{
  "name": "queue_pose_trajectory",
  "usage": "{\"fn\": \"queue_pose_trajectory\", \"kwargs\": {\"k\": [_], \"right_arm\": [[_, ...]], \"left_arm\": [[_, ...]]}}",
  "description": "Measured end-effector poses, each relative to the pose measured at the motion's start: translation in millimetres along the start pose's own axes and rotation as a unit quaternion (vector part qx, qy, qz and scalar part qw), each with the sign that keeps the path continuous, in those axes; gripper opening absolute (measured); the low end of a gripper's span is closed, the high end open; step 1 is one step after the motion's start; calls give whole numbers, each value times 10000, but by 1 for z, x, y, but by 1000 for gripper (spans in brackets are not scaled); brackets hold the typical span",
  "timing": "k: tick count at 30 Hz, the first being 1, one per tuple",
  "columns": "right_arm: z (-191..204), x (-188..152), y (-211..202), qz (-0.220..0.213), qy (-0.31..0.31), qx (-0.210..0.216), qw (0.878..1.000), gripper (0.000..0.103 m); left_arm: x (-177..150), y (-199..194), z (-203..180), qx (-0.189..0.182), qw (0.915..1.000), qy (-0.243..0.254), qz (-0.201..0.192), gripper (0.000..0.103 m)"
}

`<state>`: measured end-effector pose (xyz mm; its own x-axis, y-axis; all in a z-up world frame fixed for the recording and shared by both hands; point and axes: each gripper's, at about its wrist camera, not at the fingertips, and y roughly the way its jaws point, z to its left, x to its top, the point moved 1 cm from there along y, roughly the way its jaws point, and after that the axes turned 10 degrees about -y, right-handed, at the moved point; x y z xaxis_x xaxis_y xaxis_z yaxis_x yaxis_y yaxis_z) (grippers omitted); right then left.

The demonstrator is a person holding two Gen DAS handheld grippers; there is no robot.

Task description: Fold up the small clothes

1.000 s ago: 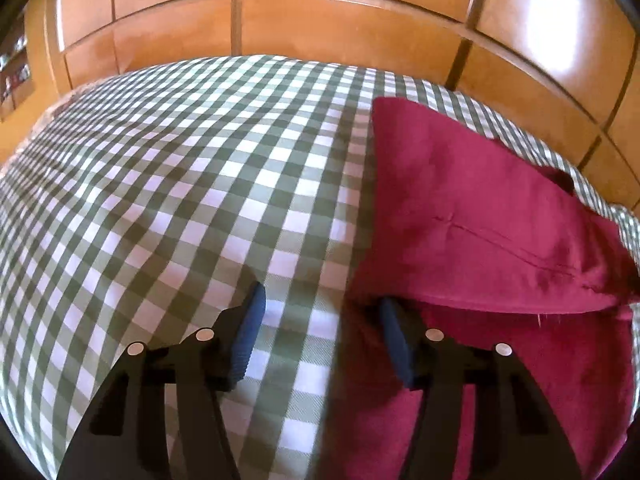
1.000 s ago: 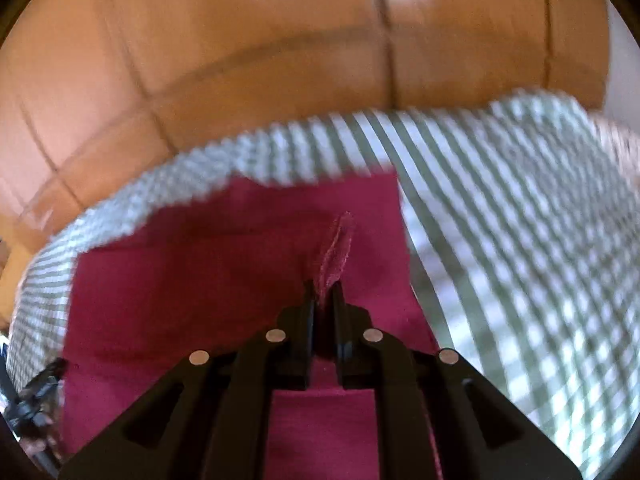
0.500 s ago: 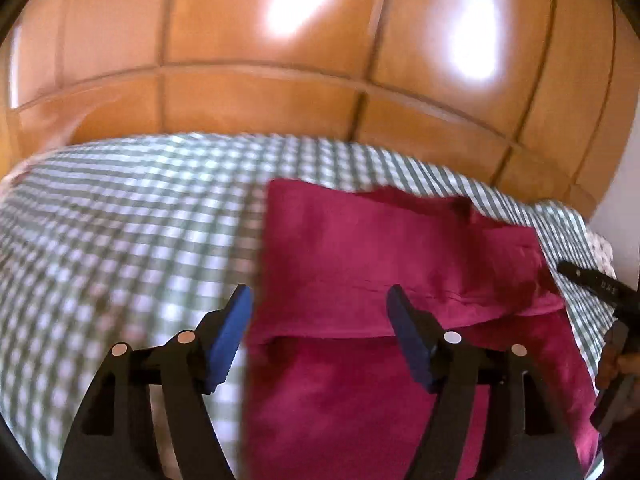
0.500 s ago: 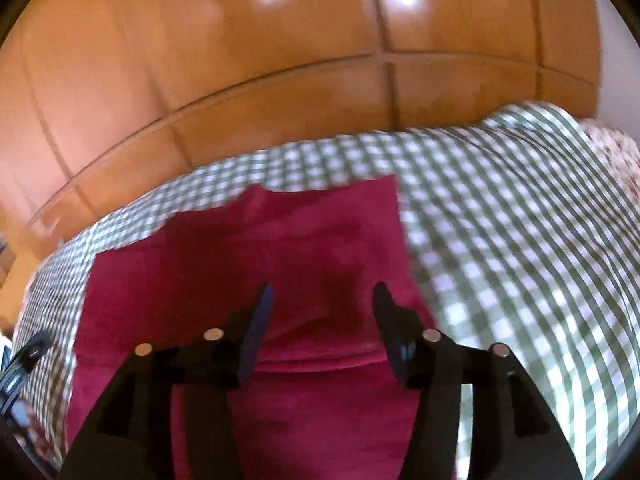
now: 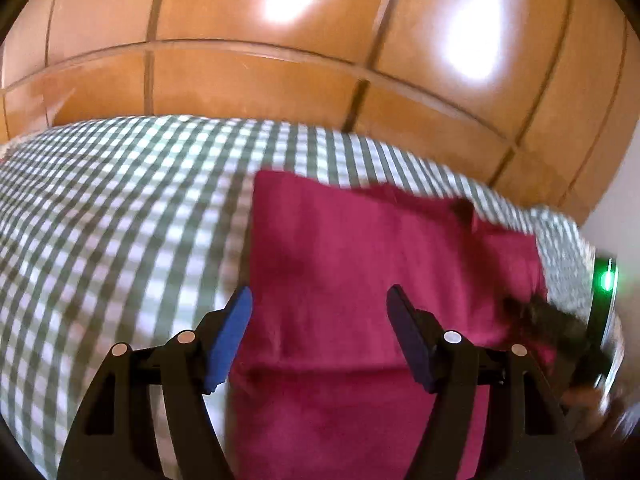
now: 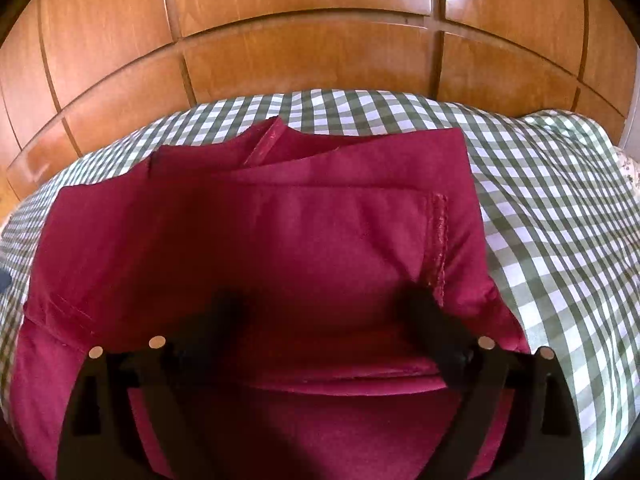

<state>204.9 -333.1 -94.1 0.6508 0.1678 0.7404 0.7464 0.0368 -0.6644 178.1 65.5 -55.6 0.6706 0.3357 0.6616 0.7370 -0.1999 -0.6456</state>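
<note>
A dark red garment [image 5: 360, 256] lies folded on the checked bedspread, its upper layer doubled over the lower one. Over its left edge hovers my left gripper [image 5: 320, 308], open, its blue pads [image 5: 236, 320] apart and nothing between them. My right gripper [image 6: 324, 304] hangs above the right half of the garment [image 6: 280, 240]; its jaws are opening wide and they hold nothing, with a stitched hem [image 6: 438, 240] just ahead of the right finger. In the left wrist view the right gripper [image 5: 560, 324] is a dark blur at the garment's right edge.
The green and white checked bedspread [image 5: 120, 220] spreads wide to the left of the garment and, in the right wrist view, to the right of it [image 6: 552, 208]. Wooden wardrobe panels [image 6: 320, 48] stand close behind the bed. A green light [image 5: 606, 280] glows at the right edge.
My right gripper let go of the pinched red fold and its jaws spread wide; the fold now lies flat. My left gripper rose, swung right over the garment and opened a little more.
</note>
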Motion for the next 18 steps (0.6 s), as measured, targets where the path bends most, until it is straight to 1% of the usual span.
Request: {"fn": "queue_pose_trajectory", "kwargs": {"k": [2,3,4,5,7,8,9,10,11,12,13,16,18], "right_arm": [[0,0,0,-13,10,3,10000,91],[0,0,0,-18,6,-3,10000,91],[0,0,0,-23,10,-3,10000,91],[0,0,1,-30,14,-1,10000,91],[0,-1,0,-55,10,-5,10000,91],[0,-1,0,-64,8,-8,10000,92],[0,-1,0,-180,26,10,9998,92],[0,-1,0,-188,28,12,9998,92],[0,-1,0,-195,26,11,9998,92],[0,-1,0,-200,27,11,9998,92],[0,-1,0,-205,28,13,9998,92],[1,-1,1,-210,10,-5,9998,93],[1,-1,1,-218,21,8,9998,93]], "left_arm": [[18,15,8,174,9994,-271,116,69],[27,26,13,199,9985,-427,275,69],[36,38,21,157,9963,-718,454,69],[42,46,27,131,9942,-923,539,69],[54,68,37,36,9896,-1202,786,69],[59,76,40,93,9877,-1319,835,69],[64,85,42,172,9862,-1404,865,68],[65,89,42,211,9860,-1406,867,67],[67,94,41,451,9867,-1339,809,65],[67,99,41,844,9863,-1234,692,64],[66,103,41,1123,9853,-1138,603,64],[56,113,29,1555,9857,-570,299,65],[55,110,24,1680,9842,-501,231,65]]}}
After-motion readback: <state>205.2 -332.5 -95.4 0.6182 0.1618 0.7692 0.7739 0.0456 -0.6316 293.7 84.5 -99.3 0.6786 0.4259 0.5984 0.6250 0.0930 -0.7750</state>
